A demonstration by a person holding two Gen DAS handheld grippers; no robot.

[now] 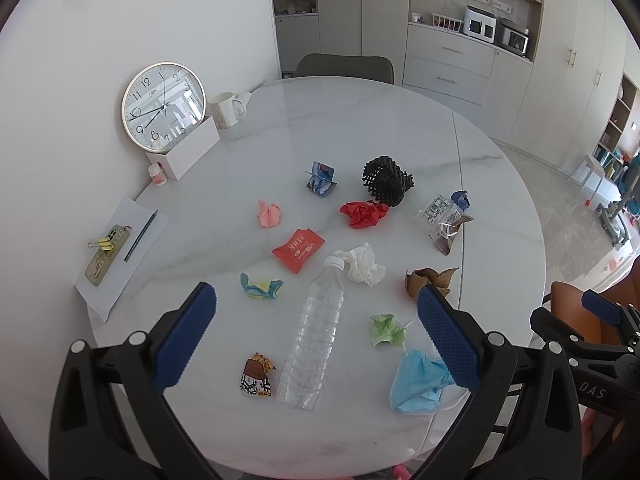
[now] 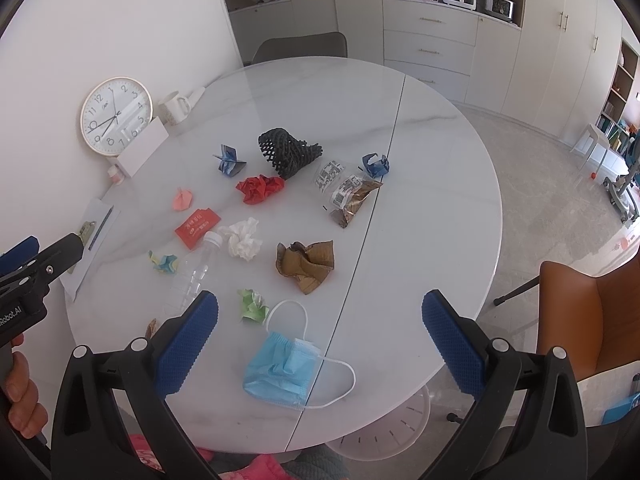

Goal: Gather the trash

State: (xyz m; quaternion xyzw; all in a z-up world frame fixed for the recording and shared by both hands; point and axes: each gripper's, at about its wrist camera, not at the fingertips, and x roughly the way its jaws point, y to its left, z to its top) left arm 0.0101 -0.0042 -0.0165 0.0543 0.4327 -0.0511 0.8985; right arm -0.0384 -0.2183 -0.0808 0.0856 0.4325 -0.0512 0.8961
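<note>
Trash lies scattered on the round white marble table (image 1: pixel 280 152). A clear plastic bottle (image 1: pixel 316 332) lies below and between the fingers of my left gripper (image 1: pixel 316 296), which is open and empty above the near edge. Around it are a snack wrapper (image 1: pixel 258 376), green paper (image 1: pixel 386 330), white tissue (image 1: pixel 364 264) and a red packet (image 1: pixel 298 250). My right gripper (image 2: pixel 320 300) hovers open over a blue face mask (image 2: pixel 284 372), with crumpled brown paper (image 2: pixel 306 264) beyond. Farther off lie red paper (image 2: pixel 260 188), black foam netting (image 2: pixel 288 152) and a labelled plastic bag (image 2: pixel 344 196).
A clock (image 1: pixel 164 106), mug (image 1: pixel 226 110) and white box (image 1: pixel 188 150) stand at the back left by the wall. A sheet with a phone (image 1: pixel 106 254) and pencil lies at the left. A white perforated bin (image 2: pixel 384 428) sits under the near edge. An orange chair (image 2: pixel 592 316) stands at the right.
</note>
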